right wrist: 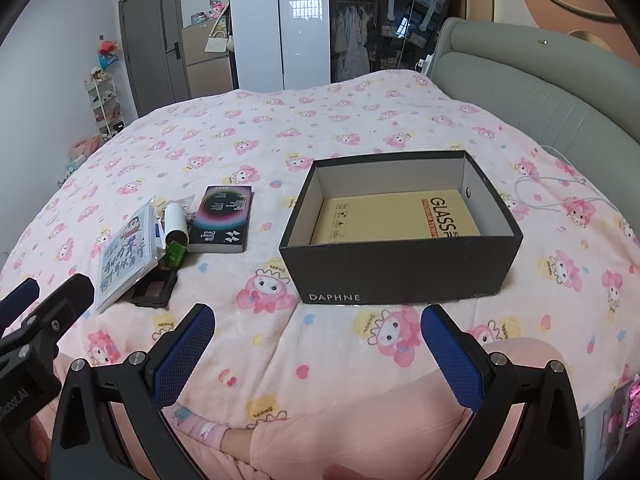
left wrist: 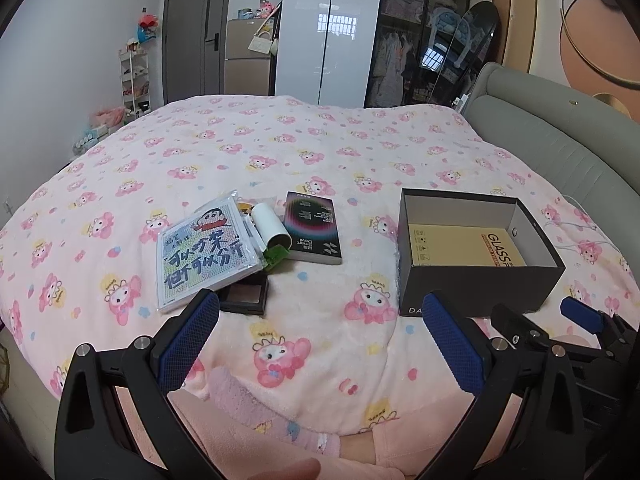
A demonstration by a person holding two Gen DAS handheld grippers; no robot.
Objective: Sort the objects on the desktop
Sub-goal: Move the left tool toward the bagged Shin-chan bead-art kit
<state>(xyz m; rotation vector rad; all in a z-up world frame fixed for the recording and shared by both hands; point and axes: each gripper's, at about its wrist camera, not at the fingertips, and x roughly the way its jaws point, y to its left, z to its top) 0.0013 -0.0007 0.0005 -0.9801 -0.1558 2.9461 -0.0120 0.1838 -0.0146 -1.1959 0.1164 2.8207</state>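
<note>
Left wrist view: left gripper (left wrist: 316,344) spread wide, nothing between the blue pads, hovering over the pink bedspread (left wrist: 320,148). Landmark: the black shoebox (left wrist: 476,276), lid off, standing ahead and right of this gripper, a yellow packet (left wrist: 464,244) lying flat on its floor. All loose items sit in a cluster left of the shoebox. The dark booklet (left wrist: 316,228) is the nearest of them to the shoebox, long axis running away from the camera. Left of it, a white tube (left wrist: 272,228) on a green piece, then the cartoon-print pack (left wrist: 208,252), then a small dark compact (left wrist: 246,294) at the cluster's near edge, just beyond the left fingertip. One pad of the right gripper (left wrist: 580,314) shows at the frame's right edge, on the near side of the shoebox.

Right wrist view: right gripper (right wrist: 320,344) also fully spread and empty, aimed almost straight at the near wall of the shoebox (right wrist: 400,264). Cluster lies well left of the shoebox; compact (right wrist: 154,290) nearest.

Judgement: left gripper is nearer the cluster; the pick belongs to it, carry going rightward to the shoebox. The booklet's axis suggests gripping across its short width.
</note>
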